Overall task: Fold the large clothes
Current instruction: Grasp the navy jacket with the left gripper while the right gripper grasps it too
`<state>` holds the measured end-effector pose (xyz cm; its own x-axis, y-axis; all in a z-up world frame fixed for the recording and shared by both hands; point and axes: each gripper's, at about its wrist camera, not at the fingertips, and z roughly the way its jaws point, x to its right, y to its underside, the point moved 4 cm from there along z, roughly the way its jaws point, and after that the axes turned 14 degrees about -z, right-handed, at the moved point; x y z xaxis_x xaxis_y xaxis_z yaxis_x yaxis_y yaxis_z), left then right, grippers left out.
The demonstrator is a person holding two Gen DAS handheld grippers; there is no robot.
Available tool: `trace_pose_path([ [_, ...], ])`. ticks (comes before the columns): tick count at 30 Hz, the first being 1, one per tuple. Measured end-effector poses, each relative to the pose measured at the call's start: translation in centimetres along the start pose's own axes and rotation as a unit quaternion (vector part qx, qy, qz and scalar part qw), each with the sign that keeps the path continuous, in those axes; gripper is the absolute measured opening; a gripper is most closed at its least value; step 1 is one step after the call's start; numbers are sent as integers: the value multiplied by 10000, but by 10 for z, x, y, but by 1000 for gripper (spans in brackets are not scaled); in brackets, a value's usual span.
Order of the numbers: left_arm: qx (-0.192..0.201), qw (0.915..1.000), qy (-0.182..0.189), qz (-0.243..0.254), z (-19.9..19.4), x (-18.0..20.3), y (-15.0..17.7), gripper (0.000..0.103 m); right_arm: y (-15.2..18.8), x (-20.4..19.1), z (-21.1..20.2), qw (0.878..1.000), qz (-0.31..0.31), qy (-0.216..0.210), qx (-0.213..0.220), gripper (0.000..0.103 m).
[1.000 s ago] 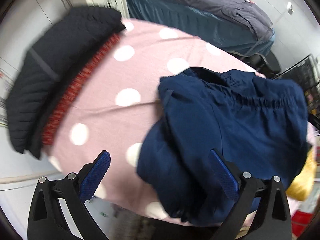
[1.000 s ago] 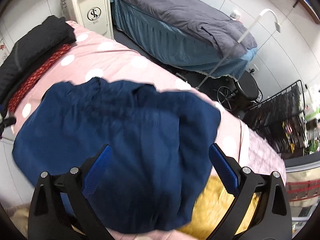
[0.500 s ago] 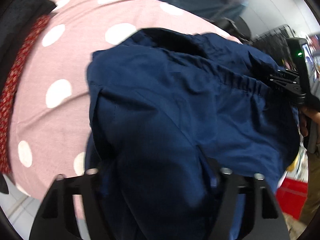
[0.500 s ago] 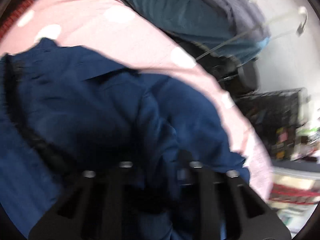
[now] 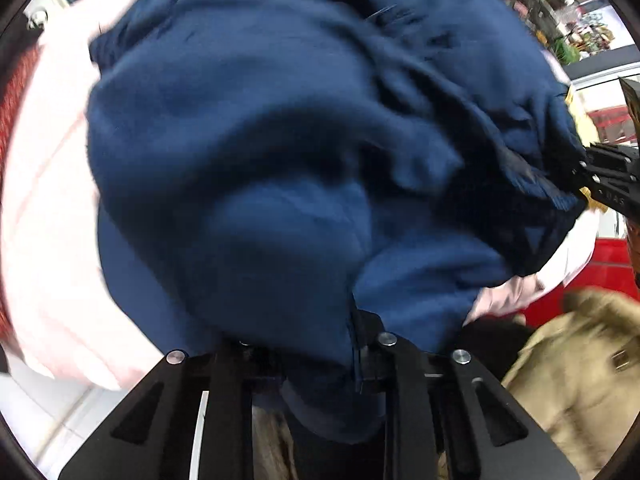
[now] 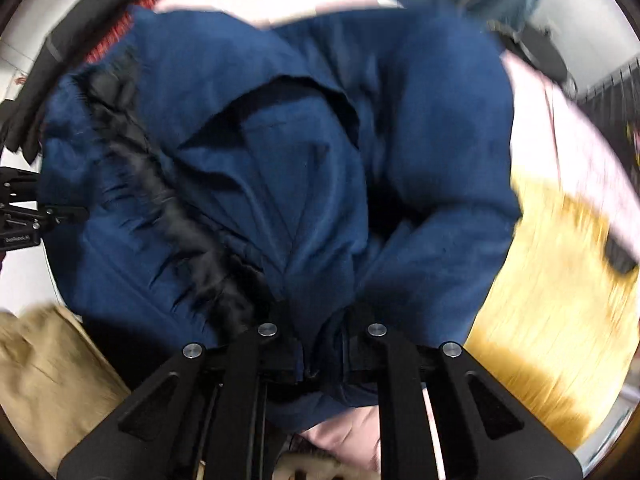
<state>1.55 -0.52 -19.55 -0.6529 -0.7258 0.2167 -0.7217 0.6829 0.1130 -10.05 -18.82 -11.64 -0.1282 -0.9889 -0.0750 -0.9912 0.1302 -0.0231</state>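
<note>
A large navy garment (image 5: pixel 260 140) with a dark gathered band lies bunched on the pink bedspread (image 5: pixel 48 208) and fills both views. My left gripper (image 5: pixel 316 344) points steeply down, its jaws closing with a fold of the navy cloth pinched between them. My right gripper (image 6: pixel 320 344) points straight down, its jaws also closing on a bunched fold of the same garment (image 6: pixel 280 168). In the left wrist view the right gripper (image 5: pixel 580 184) bites the garment's right edge. The pads are buried in fabric.
A yellow garment (image 6: pixel 560 320) lies right of the navy one. A black and red garment (image 6: pixel 80 44) sits at the bed's far left. A tan coat (image 5: pixel 580 380) and a red box (image 5: pixel 600 260) lie beyond the bed's near edge.
Both grippers dropped from open above the bed onto the navy garment and closed on its folds. The cloth has bunched up between them.
</note>
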Motion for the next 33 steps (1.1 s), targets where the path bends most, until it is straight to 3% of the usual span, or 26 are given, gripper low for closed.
trace_pose_path([
  [2, -82, 9999, -16, -59, 18, 1, 10, 22, 18, -11, 13, 9998, -138, 67, -113, 13],
  [5, 139, 9994, -315, -93, 33, 1, 13, 34, 30, -23, 28, 9988, -391, 226, -213, 14],
  [6, 251, 9991, -330, -126, 31, 2, 11, 42, 31, -27, 30, 9978, -498, 383, -205, 18],
  [7, 309, 9989, -307, -157, 27, 1, 10, 49, 29, -28, 30, 9968, -582, 527, -172, 27],
  [8, 432, 9985, -260, -236, 19, 0, 7, 67, 27, -31, 26, 9949, -710, 710, -68, 36],
  [9, 581, 9977, -191, -291, 10, -2, 6, 77, 25, -33, 19, 9935, -806, 805, 69, 61],
  [10, 787, 9962, -84, -367, -1, -7, 4, 79, 23, -35, 10, 9924, -853, 857, 249, 76],
  [12, 1026, 9930, 129, -575, -25, -16, 8, 82, 19, -35, -10, 9894, -902, 955, 615, 76],
  [16, 1547, 9810, 579, -1016, -83, -62, 19, 83, 4, -24, -50, 9891, -767, 745, 1013, 76],
  [18, 1850, 9733, 574, -1233, -101, -86, 16, 88, -16, -8, -80, 9881, -549, 476, 1356, 76],
  [21, 1980, 9670, 284, -1579, -116, -129, -5, 88, -48, 16, -103, 9860, -290, 368, 1602, 76],
  [23, 1998, 9635, 223, -1768, -108, -147, -15, 88, -68, 37, -105, 9837, -168, 503, 1716, 76],
  [27, 1651, 9580, 47, -2346, -70, -196, -47, 86, -119, 53, -89, 9824, -115, 820, 1675, 76],
  [29, 1546, 9566, 318, -2448, -55, -209, -57, 86, -144, 60, -80, 9838, -180, 815, 1587, 76],
  [31, 1447, 9601, 516, -2335, -44, -207, -67, 86, -178, 66, -60, 9868, -442, 947, 1235, 76],
  [33, 1294, 9695, 589, -1998, -29, -201, -79, 87, -198, 66, -44, 9835, -896, 1221, 994, 76],
])
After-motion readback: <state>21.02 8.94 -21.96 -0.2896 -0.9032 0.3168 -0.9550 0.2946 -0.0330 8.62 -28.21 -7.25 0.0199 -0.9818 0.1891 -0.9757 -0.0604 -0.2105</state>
